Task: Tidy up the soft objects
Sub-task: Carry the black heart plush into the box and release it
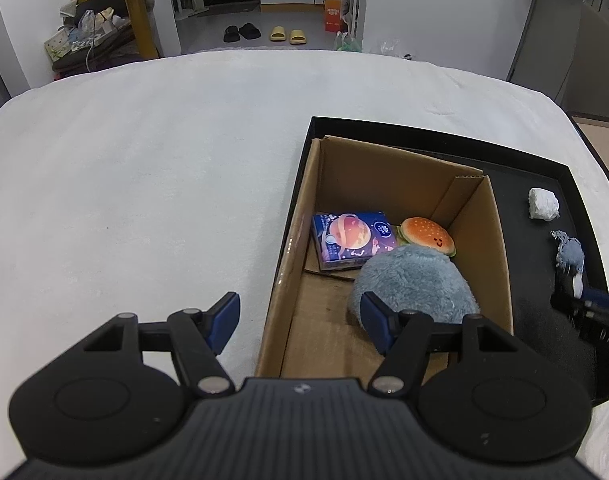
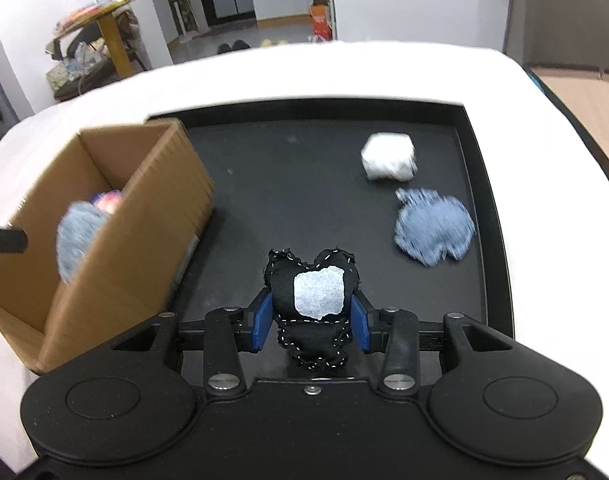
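Note:
In the right wrist view my right gripper [image 2: 312, 316] is shut on a black heart-shaped cushion [image 2: 316, 292] with a white patch, held just above the black tray [image 2: 296, 184]. Farther right on the tray lie a white wad [image 2: 389, 157] and a blue denim piece [image 2: 434, 226]. The cardboard box [image 1: 288, 240] stands on the tray's left end. It holds a fluffy blue plush [image 1: 412, 280], a burger toy [image 1: 426, 234] and a tissue pack [image 1: 352, 240]. My left gripper [image 1: 300, 312] hangs open over the box's near left wall, with nothing between its fingers.
The tray sits on a white table [image 1: 144, 160]. The white wad [image 1: 543, 204] and denim piece [image 1: 569, 254] lie on the tray [image 1: 536, 264] right of the box [image 2: 144, 220]. Beyond the table's far edge are a yellow side table [image 1: 136, 12] and slippers [image 1: 264, 34].

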`<state>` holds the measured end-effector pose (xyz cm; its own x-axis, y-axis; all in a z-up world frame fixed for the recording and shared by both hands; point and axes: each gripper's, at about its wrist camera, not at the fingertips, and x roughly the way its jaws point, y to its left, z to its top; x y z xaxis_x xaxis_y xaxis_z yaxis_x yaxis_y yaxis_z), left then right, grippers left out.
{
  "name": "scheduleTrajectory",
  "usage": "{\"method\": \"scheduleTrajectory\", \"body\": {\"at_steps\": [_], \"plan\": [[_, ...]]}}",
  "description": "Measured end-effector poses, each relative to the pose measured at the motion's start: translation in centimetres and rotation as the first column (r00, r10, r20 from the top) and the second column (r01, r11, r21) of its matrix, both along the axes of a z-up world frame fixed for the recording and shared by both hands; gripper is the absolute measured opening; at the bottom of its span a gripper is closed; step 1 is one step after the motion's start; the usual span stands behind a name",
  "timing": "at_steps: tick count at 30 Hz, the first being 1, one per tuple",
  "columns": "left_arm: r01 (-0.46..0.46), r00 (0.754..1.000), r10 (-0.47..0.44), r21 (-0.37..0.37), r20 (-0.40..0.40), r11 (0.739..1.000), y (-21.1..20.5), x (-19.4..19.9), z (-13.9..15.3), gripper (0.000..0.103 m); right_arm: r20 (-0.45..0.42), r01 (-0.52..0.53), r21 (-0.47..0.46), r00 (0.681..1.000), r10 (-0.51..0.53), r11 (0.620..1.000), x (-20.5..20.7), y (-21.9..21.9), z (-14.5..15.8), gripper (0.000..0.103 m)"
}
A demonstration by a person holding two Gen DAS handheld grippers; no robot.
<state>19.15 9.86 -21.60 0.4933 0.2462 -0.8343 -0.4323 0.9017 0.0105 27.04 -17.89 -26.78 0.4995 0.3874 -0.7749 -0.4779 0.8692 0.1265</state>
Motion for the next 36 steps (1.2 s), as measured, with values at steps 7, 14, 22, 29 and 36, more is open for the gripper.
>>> {"method": "scheduleTrajectory", "body": {"at_steps": [7, 14, 22, 29, 36], "plan": [[-0.001, 1.000, 0.002, -0.005, 0.003, 1.000, 0.4, -0.7, 0.4, 0.065, 0.073, -0.027, 0.044, 0.997, 0.024, 0.999, 0.3, 1.7, 2.7, 0.040], [0.004, 1.000, -0.004, -0.021, 0.004, 1.000, 0.9, -1.0, 0.6, 0.065, 0.141, -0.087, 0.050, 0.987, 0.079, 0.995, -0.2, 4.1, 4.6, 0.040], [0.003, 1.000, -0.003, -0.033, 0.006, 0.999, 1.3, -1.1, 0.3, 0.065, 0.178, -0.148, 0.079, 0.975, 0.132, 0.986, -1.1, 6.2, 6.4, 0.040], [0.006, 1.000, -0.006, -0.050, 0.017, 0.999, 1.8, -1.3, 0.0, 0.064, 0.193, -0.178, 0.096, 0.969, 0.157, 0.979, -1.4, 7.9, 7.1, 0.040], [0.005, 1.000, -0.003, -0.107, 0.014, 0.994, 2.8, -1.4, -0.7, 0.053, 0.199, -0.210, 0.096, 0.962, 0.188, 0.973, -1.6, 9.6, 7.5, 0.040]]}}
